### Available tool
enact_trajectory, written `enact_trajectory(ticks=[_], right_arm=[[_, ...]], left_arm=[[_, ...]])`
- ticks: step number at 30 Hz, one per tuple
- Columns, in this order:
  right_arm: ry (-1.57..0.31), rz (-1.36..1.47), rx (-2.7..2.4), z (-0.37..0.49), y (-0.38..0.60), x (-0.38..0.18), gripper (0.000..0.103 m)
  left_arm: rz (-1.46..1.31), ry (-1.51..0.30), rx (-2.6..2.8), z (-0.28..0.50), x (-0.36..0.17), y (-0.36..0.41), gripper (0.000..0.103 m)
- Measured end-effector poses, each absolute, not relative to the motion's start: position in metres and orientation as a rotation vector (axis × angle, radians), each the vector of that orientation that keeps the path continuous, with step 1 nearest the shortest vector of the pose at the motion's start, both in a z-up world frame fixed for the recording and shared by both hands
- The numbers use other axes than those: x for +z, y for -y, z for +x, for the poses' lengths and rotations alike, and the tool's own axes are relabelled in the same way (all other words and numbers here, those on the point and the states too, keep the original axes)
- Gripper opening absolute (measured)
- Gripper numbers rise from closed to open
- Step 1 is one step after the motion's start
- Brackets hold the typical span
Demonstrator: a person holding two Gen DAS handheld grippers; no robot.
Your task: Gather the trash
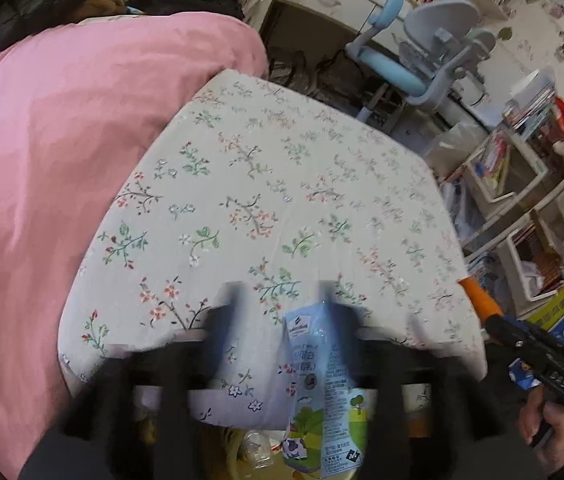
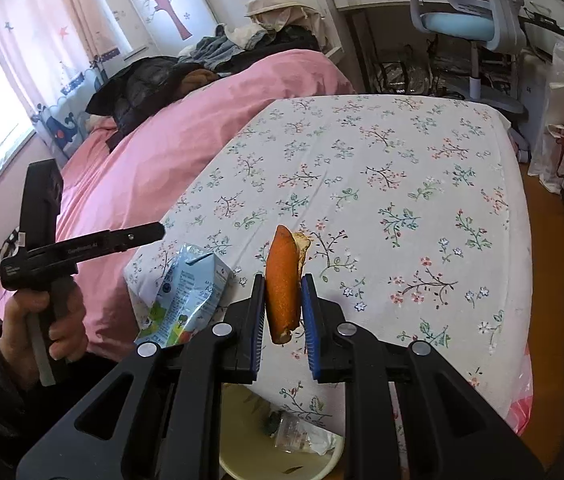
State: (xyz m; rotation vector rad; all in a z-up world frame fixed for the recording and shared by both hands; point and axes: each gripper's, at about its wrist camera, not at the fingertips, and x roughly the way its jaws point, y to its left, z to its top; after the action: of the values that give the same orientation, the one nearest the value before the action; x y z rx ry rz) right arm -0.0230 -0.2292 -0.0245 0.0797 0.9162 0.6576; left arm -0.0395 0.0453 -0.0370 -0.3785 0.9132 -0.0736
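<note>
Right gripper (image 2: 282, 308) clamps orange peel (image 2: 280, 284) — milk carton (image 2: 180, 300) (crumpled) beside it.

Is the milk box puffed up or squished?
Squished. The milk carton looks crumpled and dented in the right wrist view, its top bent over, and flattened and creased in the left wrist view.

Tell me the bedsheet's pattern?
White bedsheet with small floral sprigs; clearest in the right wrist view.

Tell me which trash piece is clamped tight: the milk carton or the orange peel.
The orange peel, pinched upright between the right gripper's blue pads. The crumpled milk carton sits loose between the left gripper's parted fingers.
</note>
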Motion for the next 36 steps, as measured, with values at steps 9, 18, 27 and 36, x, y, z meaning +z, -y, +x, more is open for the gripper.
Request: enact_trajectory(ticks=[9,18,27,36], right_arm=[[-0.903,0.083,0.677,-0.024,0.228,-0.022,0.017],[-0.918,0.069,0.689,-0.027,0.221,-0.026,0.017],[-0.919,0.069,0.694,-0.027,0.217,-0.03,0.017],[-0.907,0.068,0.703,-0.026,0.213,-0.031,0.017]], left_arm=[[-0.224,-1.053,-0.173,-0.053,-0.059,0.0,0.072],[-0.126,-1.09,-0.163,-0.049,-0.079,0.022,0.056],[-0.207,-0.908,-0.121,-0.057,-0.049,0.002,0.055],[-0.226,-0.829,-0.112,-0.06,-0.036,0.002,0.055]])
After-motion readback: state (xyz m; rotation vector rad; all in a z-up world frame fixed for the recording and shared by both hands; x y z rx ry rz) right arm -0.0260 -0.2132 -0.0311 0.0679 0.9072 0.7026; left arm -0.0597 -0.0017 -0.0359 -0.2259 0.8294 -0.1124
